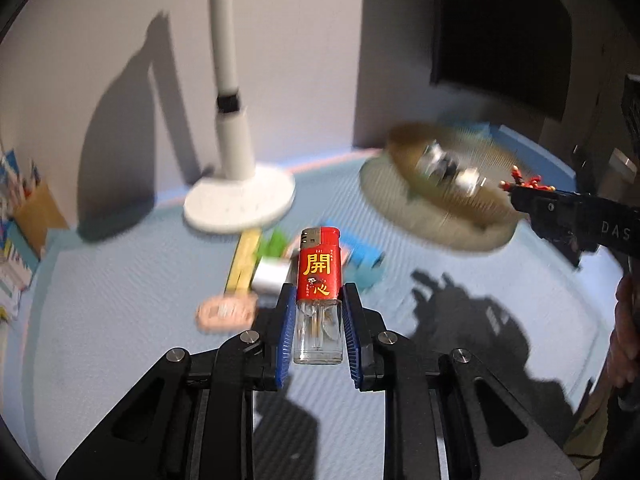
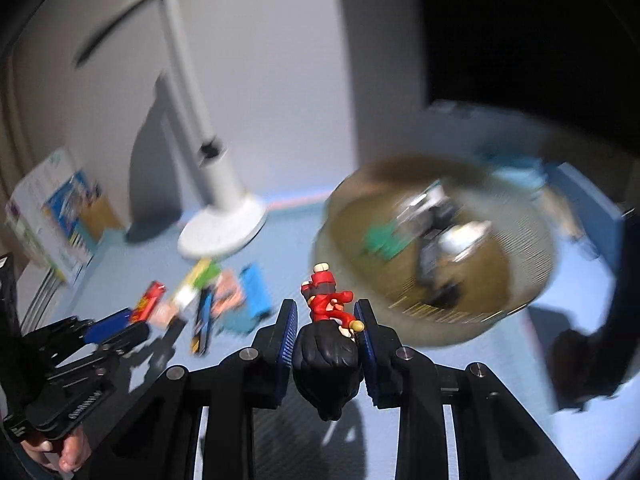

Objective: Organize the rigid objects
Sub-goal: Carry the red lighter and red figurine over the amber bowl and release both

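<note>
Pointing forward and downward over the pale blue table (image 1: 120,340), the left gripper (image 1: 318,312) clamps one red lighter (image 1: 319,280) upright between its blue pads, clear base nearest the camera, metal cap at twelve o'clock. In that view the right gripper (image 1: 516,184) reaches in from three o'clock, a hand (image 1: 628,320) behind it at the frame edge. From the right wrist, the right gripper (image 2: 326,320) likewise tilts down and pinches one small figurine (image 2: 328,332), red-bodied with a dark head toward the camera; the pads press its sides. The left gripper (image 2: 116,328) shows at nine o'clock there, the lighter (image 2: 146,306) in its tips, with fingers (image 2: 68,456) under its handle.

One round mesh basket (image 1: 440,216) sits at two o'clock, holding several blurred items whose number I cannot tell. One white lamp (image 1: 236,168) stands at eleven o'clock. A loose cluster (image 1: 256,264) of coloured pieces lies just beyond the lighter, too smeared to count.
</note>
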Demonstrator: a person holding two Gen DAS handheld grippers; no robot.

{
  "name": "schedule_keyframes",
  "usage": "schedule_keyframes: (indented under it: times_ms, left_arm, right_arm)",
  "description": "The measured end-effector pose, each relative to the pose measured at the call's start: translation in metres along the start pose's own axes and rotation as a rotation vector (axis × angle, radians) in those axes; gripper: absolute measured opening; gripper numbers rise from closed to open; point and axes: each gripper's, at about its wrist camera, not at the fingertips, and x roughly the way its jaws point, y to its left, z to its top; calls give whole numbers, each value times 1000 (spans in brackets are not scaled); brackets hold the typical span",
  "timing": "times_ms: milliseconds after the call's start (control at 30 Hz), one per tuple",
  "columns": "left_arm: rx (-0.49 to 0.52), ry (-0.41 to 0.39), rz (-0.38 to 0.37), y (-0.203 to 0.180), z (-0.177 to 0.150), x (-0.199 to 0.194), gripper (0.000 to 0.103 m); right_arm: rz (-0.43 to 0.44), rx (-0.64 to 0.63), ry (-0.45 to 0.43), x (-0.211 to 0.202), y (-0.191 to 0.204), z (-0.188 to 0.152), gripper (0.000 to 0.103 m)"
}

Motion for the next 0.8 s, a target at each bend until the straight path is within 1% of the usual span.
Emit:
schedule_keyframes:
  times_ms: [67, 133, 200, 233, 333, 400, 500, 600, 667, 700, 733, 767, 800]
  left_arm:
    - [8, -32, -31, -12, 26, -1, 20]
    - [9, -61, -62, -28, 55, 3, 20]
    - [11, -74, -103, -42, 79, 14, 20]
    - [9, -69, -122, -52, 90, 23, 20]
    - [-11, -29, -189, -74, 110, 54, 20]
    - [-14, 9, -219, -89, 114, 77, 20]
    - [1, 59, -235, -107, 110, 100, 20]
    - [23, 93, -241, -124, 103, 116, 20]
    - [50, 114, -238, -134, 101, 121, 20]
    - [74, 119, -244, -138, 99, 121, 22]
    - [84, 120, -251, -141, 100, 121, 27]
    - [90, 115, -256, -140, 100, 117, 43]
    - [85, 102, -253, -136, 101, 111, 57]
  right_arm:
    - [-55, 23, -26, -11, -18, 13, 29]
    - [-131, 69, -41, -17, -44, 30, 29]
    - [-175, 127, -22, -15, -74, 45, 29]
    - [-184, 152, -10, -12, -86, 49, 29]
    - [-211, 190, 41, 3, -108, 55, 29]
    - [-204, 199, 79, 15, -116, 53, 29]
    - [-216, 191, 129, 28, -121, 47, 29]
    - [-231, 187, 164, 42, -127, 43, 29]
    - [-226, 198, 184, 49, -131, 42, 29]
    - [-221, 208, 192, 53, -135, 41, 28]
    - [-216, 222, 199, 55, -138, 41, 30]
    - [-217, 231, 202, 55, -139, 41, 31]
    - [-221, 253, 202, 52, -143, 41, 34]
